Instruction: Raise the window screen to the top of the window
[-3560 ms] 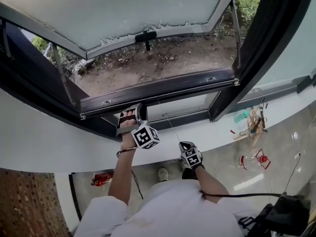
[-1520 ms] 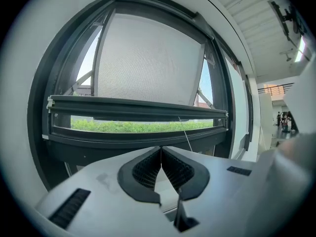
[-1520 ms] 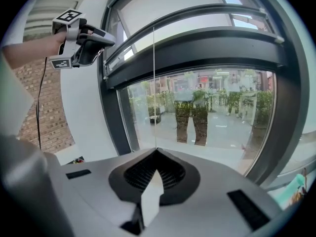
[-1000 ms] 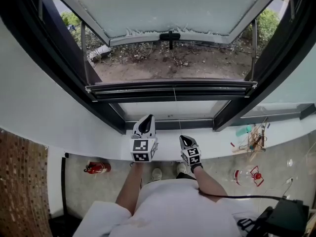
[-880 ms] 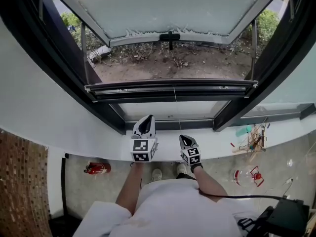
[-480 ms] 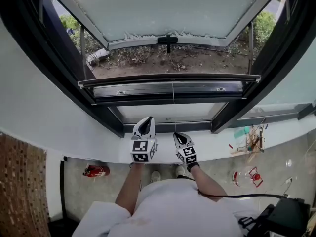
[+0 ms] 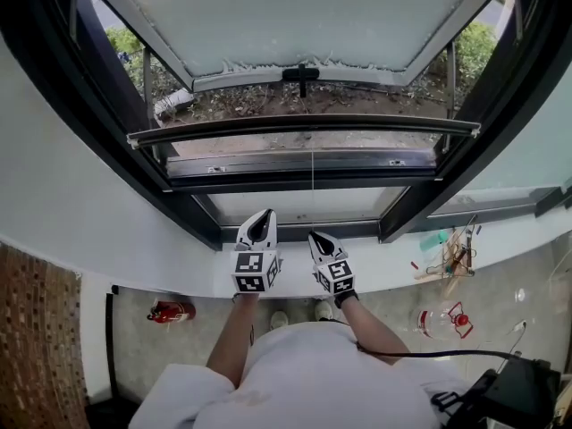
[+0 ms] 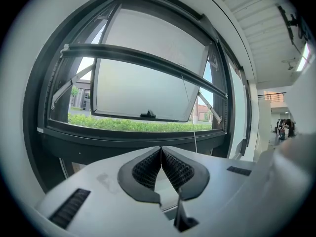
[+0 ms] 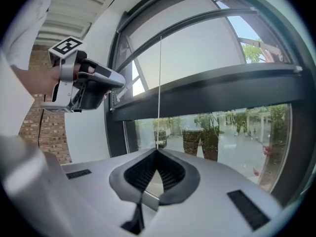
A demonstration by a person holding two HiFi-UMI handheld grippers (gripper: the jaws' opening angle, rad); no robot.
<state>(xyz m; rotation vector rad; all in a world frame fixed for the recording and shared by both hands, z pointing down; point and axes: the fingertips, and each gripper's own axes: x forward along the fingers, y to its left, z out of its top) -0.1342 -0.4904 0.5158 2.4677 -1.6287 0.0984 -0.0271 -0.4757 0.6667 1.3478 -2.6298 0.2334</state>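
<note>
Below the bar [image 7: 304, 124] and left of its middle, the left gripper [image 7: 263, 222] hangs with its jaws together on nothing. The bar is the screen's bottom rail. It lies level across the frame [image 8: 38, 93], long axis side to side. Seen from the left gripper view it sits well above mid-height, with a stretch of opening left over it. The mesh is too fine to make out.

A thin cord [image 7: 312, 181] drops straight down from the bar's middle. The right gripper [image 7: 316, 237] sits directly under that point with its jaws pinched on the cord's lower end, so it is the hand tied to the screen.

The bar lies straight up the cord from that gripper. I judge the coming move turns on following this line upward, keeping the cord plumb so the bar travels level to the top.
</note>
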